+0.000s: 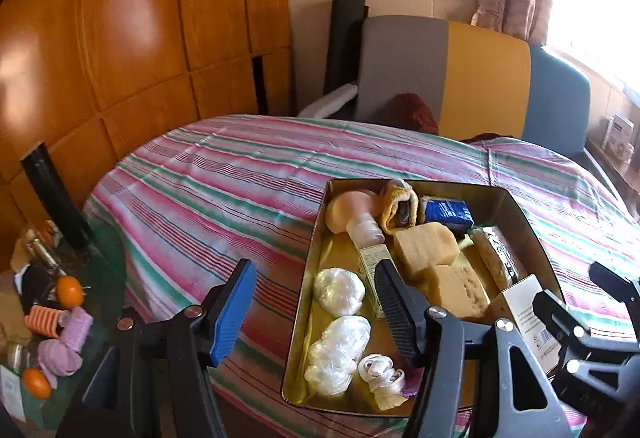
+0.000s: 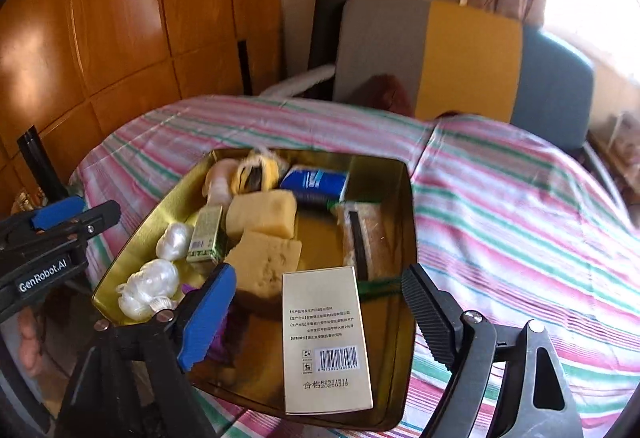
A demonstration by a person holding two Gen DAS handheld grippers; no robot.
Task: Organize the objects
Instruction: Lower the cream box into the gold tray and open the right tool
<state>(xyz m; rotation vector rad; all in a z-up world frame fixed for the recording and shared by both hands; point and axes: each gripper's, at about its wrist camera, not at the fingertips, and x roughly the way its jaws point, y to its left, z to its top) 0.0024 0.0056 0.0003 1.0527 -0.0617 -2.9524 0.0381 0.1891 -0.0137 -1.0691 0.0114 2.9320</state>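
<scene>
Gold tin (image 2: 404,238), beige box (image 2: 324,338) — between open right claw (image 2: 320,314)

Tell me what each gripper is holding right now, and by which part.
Nothing is held. The left gripper stands open over the gold metal tray's left edge; the right gripper stands open around the cream barcoded carton without pressing it.

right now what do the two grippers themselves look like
Both share one build: black plastic frames with silver pivot screws, one finger faced with a ribbed blue pad, the other with a ribbed black pad. The left gripper carries white "GenRobot.AI" lettering on its side, seen from the right wrist view. The right gripper shows triangular cut-outs in its arms. No cables or sleeves show.
</scene>
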